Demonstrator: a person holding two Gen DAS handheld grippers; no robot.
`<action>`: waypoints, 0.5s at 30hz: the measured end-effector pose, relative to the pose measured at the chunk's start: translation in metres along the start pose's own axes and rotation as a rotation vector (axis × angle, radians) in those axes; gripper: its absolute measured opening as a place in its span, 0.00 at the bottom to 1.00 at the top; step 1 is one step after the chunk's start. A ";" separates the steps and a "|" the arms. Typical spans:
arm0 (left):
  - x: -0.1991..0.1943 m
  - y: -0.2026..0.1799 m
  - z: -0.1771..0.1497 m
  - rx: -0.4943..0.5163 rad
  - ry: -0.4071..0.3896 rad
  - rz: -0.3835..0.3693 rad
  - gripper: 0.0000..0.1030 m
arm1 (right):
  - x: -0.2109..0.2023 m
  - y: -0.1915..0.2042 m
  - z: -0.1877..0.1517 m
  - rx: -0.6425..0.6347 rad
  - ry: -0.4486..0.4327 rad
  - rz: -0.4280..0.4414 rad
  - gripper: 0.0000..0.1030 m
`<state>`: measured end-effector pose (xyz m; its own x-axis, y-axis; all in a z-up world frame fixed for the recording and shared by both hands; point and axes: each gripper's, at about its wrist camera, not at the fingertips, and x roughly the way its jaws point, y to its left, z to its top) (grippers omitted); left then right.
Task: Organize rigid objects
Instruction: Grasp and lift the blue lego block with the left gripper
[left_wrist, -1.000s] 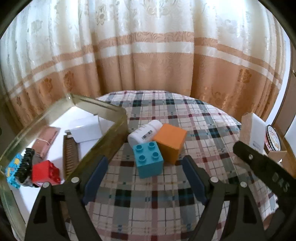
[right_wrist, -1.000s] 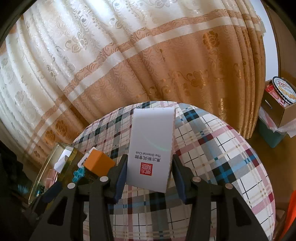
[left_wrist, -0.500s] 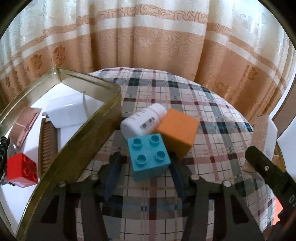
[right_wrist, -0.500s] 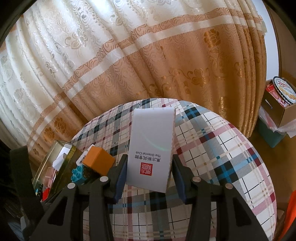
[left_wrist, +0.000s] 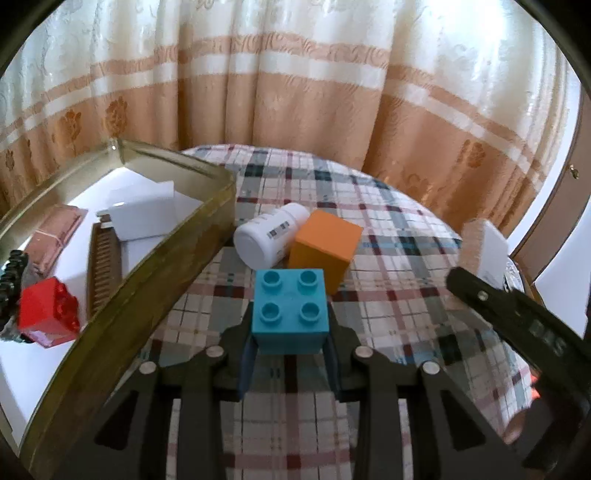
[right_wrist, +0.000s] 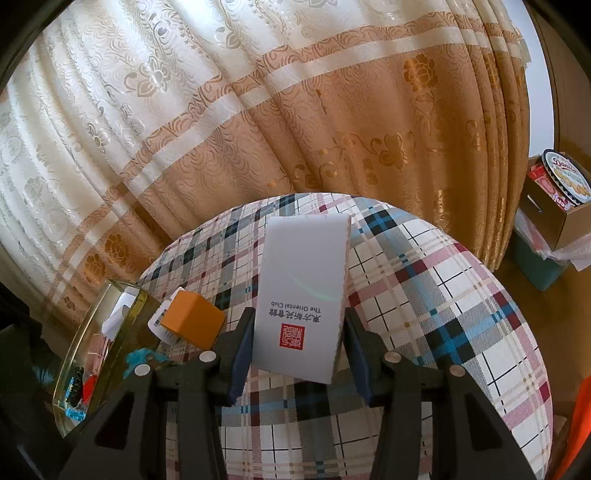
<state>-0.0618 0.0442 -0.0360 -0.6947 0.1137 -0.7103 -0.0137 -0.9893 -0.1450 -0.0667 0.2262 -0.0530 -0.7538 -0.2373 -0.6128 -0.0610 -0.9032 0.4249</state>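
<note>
My left gripper (left_wrist: 290, 349) is shut on a teal toy brick (left_wrist: 290, 310), studs up, over the plaid tablecloth. Just beyond the brick lie an orange cube (left_wrist: 325, 247) and a white pill bottle (left_wrist: 267, 236) on its side. A gold tin (left_wrist: 155, 273) stands to the left, holding a red brick (left_wrist: 48, 310), a comb (left_wrist: 105, 266) and white boxes. My right gripper (right_wrist: 295, 350) is shut on a white box (right_wrist: 303, 299) printed with a red seal, held above the table. The orange cube (right_wrist: 192, 321) and the tin (right_wrist: 88, 332) show at the right wrist view's lower left.
The round table (right_wrist: 443, 295) is covered in plaid cloth, with a patterned curtain (left_wrist: 295, 92) close behind. The right gripper's arm (left_wrist: 517, 325) crosses the left wrist view at right. A cardboard box (right_wrist: 554, 206) with a biscuit tin stands on the floor at far right.
My left gripper's jaws closed onto the teal brick, which was standing free between them a second ago. The right gripper and its white box have kept still.
</note>
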 end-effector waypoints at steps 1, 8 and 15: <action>-0.004 0.000 -0.002 0.007 -0.011 -0.009 0.30 | 0.000 0.000 0.000 0.001 0.000 -0.001 0.48; -0.026 0.011 -0.012 0.000 -0.047 -0.062 0.30 | 0.001 0.000 0.000 0.000 0.005 -0.010 0.48; -0.037 0.008 -0.023 0.037 -0.057 -0.066 0.30 | 0.002 -0.001 0.000 0.004 0.009 -0.018 0.48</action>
<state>-0.0197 0.0338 -0.0267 -0.7315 0.1745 -0.6591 -0.0863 -0.9826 -0.1643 -0.0679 0.2266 -0.0543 -0.7464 -0.2245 -0.6264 -0.0771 -0.9058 0.4166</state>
